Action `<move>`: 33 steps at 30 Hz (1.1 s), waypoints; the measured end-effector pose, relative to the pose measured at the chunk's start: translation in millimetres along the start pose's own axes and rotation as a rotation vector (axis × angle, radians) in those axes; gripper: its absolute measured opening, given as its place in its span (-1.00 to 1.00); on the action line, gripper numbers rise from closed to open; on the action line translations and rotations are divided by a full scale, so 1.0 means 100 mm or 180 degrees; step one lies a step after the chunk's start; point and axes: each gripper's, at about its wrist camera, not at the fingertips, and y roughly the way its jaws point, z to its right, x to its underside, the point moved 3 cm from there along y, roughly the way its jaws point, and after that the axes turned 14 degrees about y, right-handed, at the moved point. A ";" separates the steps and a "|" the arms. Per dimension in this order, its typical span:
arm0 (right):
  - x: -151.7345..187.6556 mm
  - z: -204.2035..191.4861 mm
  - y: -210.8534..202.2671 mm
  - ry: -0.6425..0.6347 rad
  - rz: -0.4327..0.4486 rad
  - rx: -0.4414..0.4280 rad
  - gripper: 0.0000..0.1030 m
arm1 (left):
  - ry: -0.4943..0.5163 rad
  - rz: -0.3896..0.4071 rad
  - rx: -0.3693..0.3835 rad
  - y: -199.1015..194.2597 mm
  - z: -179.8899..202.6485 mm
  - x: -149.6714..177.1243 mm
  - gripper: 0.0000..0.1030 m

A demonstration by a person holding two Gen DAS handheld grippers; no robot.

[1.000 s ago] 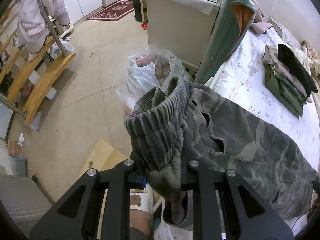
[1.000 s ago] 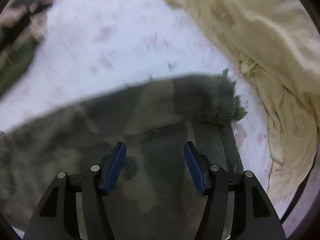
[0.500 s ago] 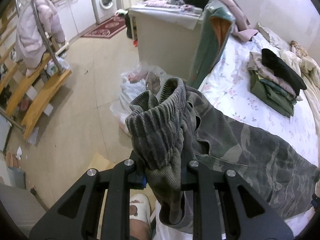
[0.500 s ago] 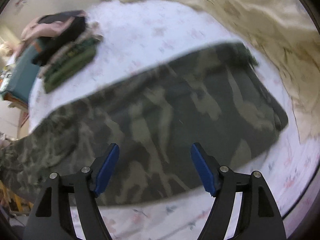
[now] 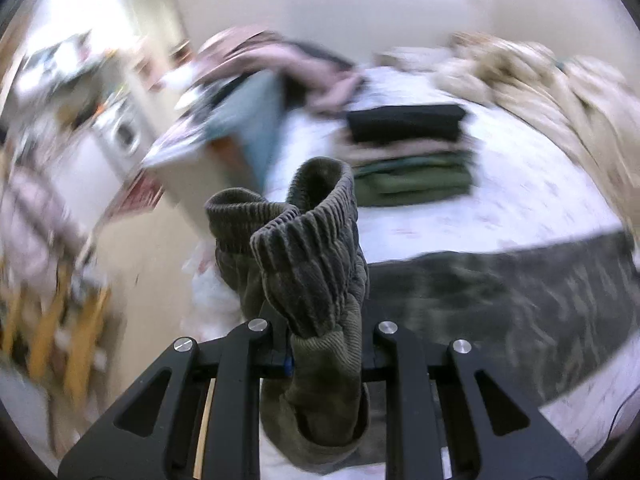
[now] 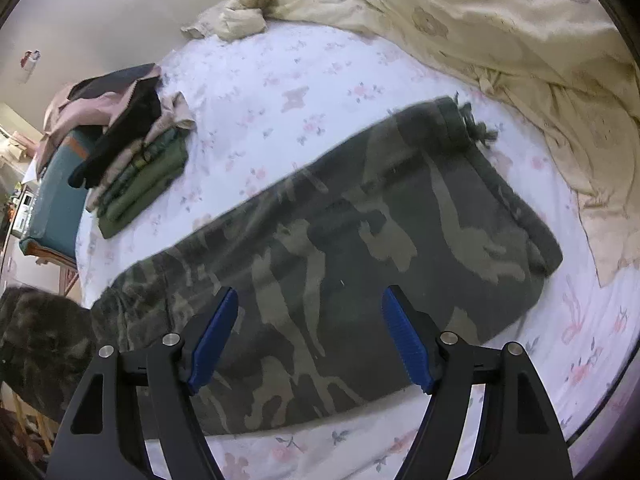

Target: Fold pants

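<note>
My left gripper (image 5: 324, 344) is clamped on the ribbed waistband (image 5: 308, 248) of the pants (image 6: 360, 248), which bunches up past my fingers. My right gripper (image 6: 308, 332) hangs above the pants with jaws wide and nothing between them.

The pants lie lengthwise across the bed (image 6: 280, 80), legs stacked, cuffs (image 6: 472, 128) toward the quilt (image 6: 500, 20), waist end lifted off the bed's edge in my left grip. The left view is blurred, so detail there is poor.

Handling, as I judge it: a soft, fairly thick camouflage fabric, limp, not slippery or fragile; it will sag and drag rather than hold a line. The ribbed band gives the firmest hold; for the right, the cuffs or the long edge near mid-leg look best.

Room: bare sheet lies between the pants and the folded stack (image 6: 136, 168), enough to carry a fold over. The quilt crowds the cuffs, and the near bed edge runs just beside the pants.
</note>
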 end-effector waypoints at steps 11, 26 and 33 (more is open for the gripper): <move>-0.03 0.07 -0.01 -0.0023 -0.0101 -0.0061 0.49 | 0.1606 -0.0685 0.0070 0.81 2.18 0.52 -0.14; 0.23 -0.37 0.19 -0.0373 -0.0228 -0.0020 0.49 | 0.0777 -0.0629 0.0902 0.23 0.87 0.54 0.66; 0.58 -1.02 0.47 -0.0660 -0.0454 -0.0246 0.49 | 0.0011 -0.0987 0.0238 0.69 -0.28 0.78 0.66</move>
